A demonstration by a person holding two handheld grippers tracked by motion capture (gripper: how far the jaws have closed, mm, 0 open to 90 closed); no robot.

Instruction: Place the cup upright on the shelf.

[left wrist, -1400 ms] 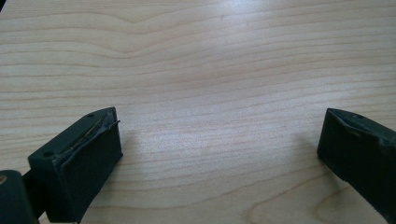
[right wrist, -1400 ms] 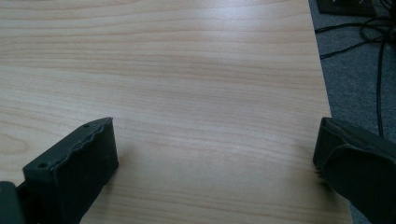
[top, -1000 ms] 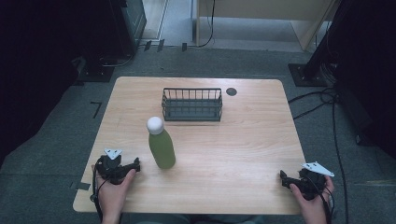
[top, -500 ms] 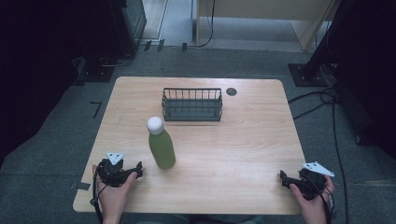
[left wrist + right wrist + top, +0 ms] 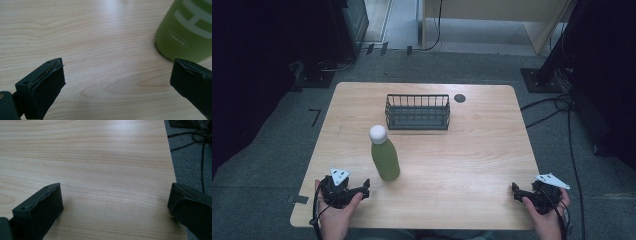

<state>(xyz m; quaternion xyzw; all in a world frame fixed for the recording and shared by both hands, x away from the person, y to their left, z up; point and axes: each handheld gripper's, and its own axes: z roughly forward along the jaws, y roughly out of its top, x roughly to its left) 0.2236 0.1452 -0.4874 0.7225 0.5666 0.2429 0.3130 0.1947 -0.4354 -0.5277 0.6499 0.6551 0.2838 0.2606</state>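
Stood upright left of the frame's centre in the high view: green bottle (image 5: pixel 385 159) with a white cap (image 5: pixel 378 133), on the wooden table (image 5: pixel 472 160). Sat above it, near the table's far edge: dark wire basket (image 5: pixel 417 111). Held at lower left, just beside the bottle's base: left gripper (image 5: pixel 362 188), jaws spread wide and gripping nothing, bottle base at upper right of its own view. Held at lower right, by the table's corner: right gripper (image 5: pixel 515 190), jaws likewise wide apart over bare wood.

Pale wood-grain counter (image 5: pixel 492 150) on grey carpet floor (image 5: pixel 277 165), black cables (image 5: pixel 562 107) trailing at right, dark furniture (image 5: pixel 347 22) and light wooden unit (image 5: pixel 492 20) behind.
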